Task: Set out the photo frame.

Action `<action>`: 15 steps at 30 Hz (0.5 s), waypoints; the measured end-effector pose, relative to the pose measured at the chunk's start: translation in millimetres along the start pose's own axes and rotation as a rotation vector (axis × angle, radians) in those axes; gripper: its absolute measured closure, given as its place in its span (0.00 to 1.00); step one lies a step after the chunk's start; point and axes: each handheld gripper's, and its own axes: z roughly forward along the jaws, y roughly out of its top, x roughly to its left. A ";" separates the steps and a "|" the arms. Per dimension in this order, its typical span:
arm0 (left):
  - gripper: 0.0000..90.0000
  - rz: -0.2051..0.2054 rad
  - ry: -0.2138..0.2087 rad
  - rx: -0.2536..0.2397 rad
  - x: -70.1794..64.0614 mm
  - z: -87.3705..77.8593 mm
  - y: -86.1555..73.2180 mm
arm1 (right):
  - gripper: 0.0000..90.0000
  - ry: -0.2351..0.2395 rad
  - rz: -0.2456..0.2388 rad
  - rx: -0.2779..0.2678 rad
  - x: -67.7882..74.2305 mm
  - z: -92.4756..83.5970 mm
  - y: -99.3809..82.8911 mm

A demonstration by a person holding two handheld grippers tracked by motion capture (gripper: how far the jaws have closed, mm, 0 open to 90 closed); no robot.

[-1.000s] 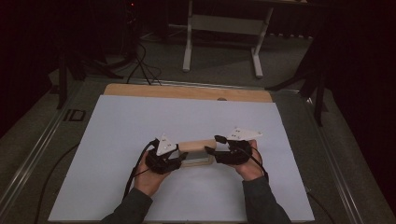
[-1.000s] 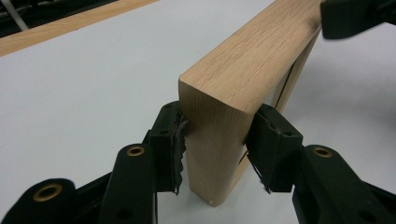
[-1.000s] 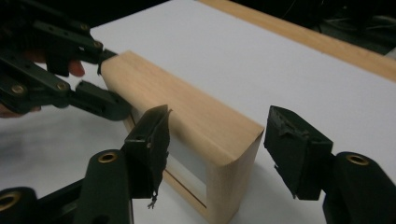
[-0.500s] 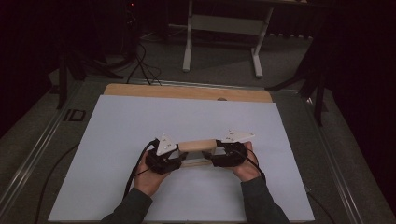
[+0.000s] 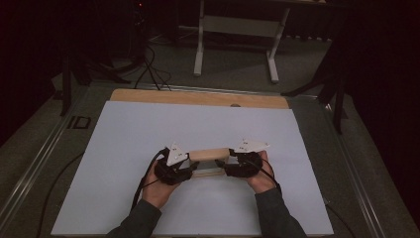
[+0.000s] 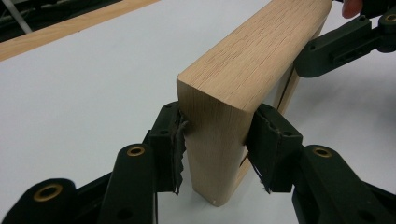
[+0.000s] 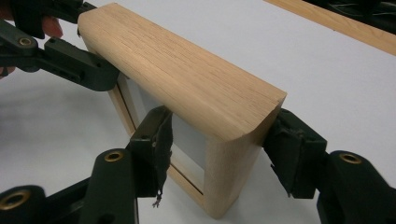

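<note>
A pale wooden picture frame [image 5: 210, 154] stands on its long edge on the white tabletop [image 5: 148, 129], between my two grippers. My left gripper [image 5: 192, 166] is shut on its left end. In the left gripper view both pads press the sides of that end [image 6: 217, 144]. My right gripper [image 5: 227, 166] straddles the other end, and its jaws have just been closing with the frame [image 7: 177, 70] between them. One of its pads sits in the frame's recessed face, the other on the back [image 7: 219, 144]. A hand holds each gripper.
A wooden strip [image 5: 198, 98] runs along the table's far edge. Metal rails border the table on both sides. Beyond it, a white stand [image 5: 235, 29] and loose cables [image 5: 148, 69] sit on the dark floor. White surface lies open all around the frame.
My right gripper has edged a little to the left, further onto the frame's end. The left gripper and the frame have stayed put.
</note>
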 end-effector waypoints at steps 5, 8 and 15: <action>0.63 0.000 0.003 0.003 1.9 -0.8 -0.1 | 0.49 -0.010 -0.001 -0.001 1.9 1.5 0.5; 0.63 0.002 0.008 0.001 2.6 -1.0 -0.4 | 0.49 -0.017 -0.004 0.001 3.1 2.6 1.0; 0.62 -0.002 0.012 -0.002 4.5 -1.3 -0.9 | 0.49 -0.023 -0.003 -0.001 4.5 4.6 1.8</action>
